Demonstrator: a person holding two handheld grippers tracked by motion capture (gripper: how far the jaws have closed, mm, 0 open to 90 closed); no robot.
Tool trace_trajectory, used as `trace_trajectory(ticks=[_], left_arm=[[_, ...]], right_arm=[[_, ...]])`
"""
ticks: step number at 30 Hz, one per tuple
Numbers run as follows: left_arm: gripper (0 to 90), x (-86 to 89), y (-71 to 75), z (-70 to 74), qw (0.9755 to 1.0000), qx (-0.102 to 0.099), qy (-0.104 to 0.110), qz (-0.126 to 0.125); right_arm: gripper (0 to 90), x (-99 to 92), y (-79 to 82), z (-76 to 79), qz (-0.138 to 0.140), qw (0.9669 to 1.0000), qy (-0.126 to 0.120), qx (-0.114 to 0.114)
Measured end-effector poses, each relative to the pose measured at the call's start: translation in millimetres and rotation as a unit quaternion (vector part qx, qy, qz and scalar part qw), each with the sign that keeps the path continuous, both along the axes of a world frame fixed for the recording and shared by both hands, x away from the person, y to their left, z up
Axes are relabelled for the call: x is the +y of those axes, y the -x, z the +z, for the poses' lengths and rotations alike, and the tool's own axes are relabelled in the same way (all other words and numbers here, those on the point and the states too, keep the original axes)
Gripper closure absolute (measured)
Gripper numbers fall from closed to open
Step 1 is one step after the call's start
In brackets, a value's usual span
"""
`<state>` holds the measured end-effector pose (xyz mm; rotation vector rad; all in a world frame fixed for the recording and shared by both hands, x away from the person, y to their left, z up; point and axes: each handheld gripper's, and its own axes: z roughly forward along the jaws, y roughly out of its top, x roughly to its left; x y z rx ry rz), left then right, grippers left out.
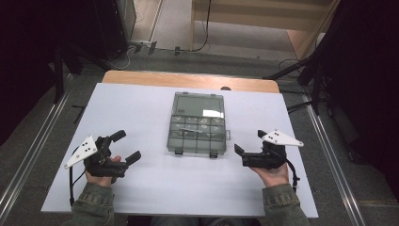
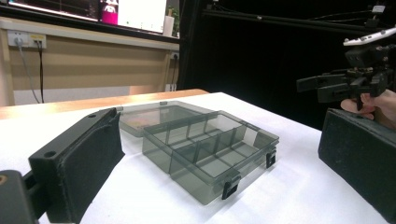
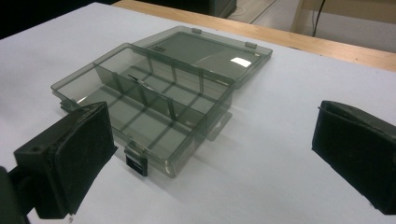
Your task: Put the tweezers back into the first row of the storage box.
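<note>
Between the left gripper point(image 1: 128, 146) and the right gripper point(image 1: 248, 141), both spread wide and holding nothing, lay the compartment box point(image 1: 196, 133), apart from each. Its lid point(image 1: 198, 105) was swung flat open, pointing away from them, making its long axis run straight ahead.

Looking along my left gripper point(image 2: 219, 154), I am seeing its right-hand jaw running off the picture's right and bottom edges, and its left-hand jaw being cut at the bottom. Beyond it, my right gripper point(image 2: 345, 86) is being clipped at the right edge, with my hand point(image 2: 380, 105) only partly in frame. Along my right gripper point(image 3: 210, 154), both jaws are leaving the bottom edge. Ahead of them, the smoky compartment box point(image 3: 149, 93) is holding something thin and pale on a divider, too small for me to tell. From above, my sleeves point(image 1: 94, 205) are being cut by the bottom edge.
</note>
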<state>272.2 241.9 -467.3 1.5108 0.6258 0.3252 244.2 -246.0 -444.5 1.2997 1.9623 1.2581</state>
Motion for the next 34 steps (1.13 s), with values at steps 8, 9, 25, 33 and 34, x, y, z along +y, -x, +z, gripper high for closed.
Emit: trace_trajectory(ticks=[8,9,25,33,34], left_arm=[[0.0,0.3,-0.1,-0.1,1.0,0.001,-0.001,0.001],[0.0,-0.2,0.0,-0.2,1.0,0.001,-0.001,0.001],[0.0,0.3,0.4,0.8,1.0,0.0,0.004,0.001],[0.0,2.0,-0.7,0.5,1.0,0.001,-0.001,0.008],[0.0,2.0,-0.7,0.5,1.0,0.001,-0.001,0.008]], right_arm=[[0.0,-15.7,18.6,-15.1,-0.007,0.9998,-0.004,-0.018],[0.0,-18.6,23.5,-17.2,-0.003,0.9997,-0.008,-0.022],[0.0,-25.1,44.8,-45.3,-0.02,0.9974,-0.025,-0.064],[0.0,-21.5,41.8,-47.4,-0.024,0.9987,0.01,-0.043],[0.0,-21.4,41.4,-47.9,-0.029,0.9988,0.013,-0.039]])
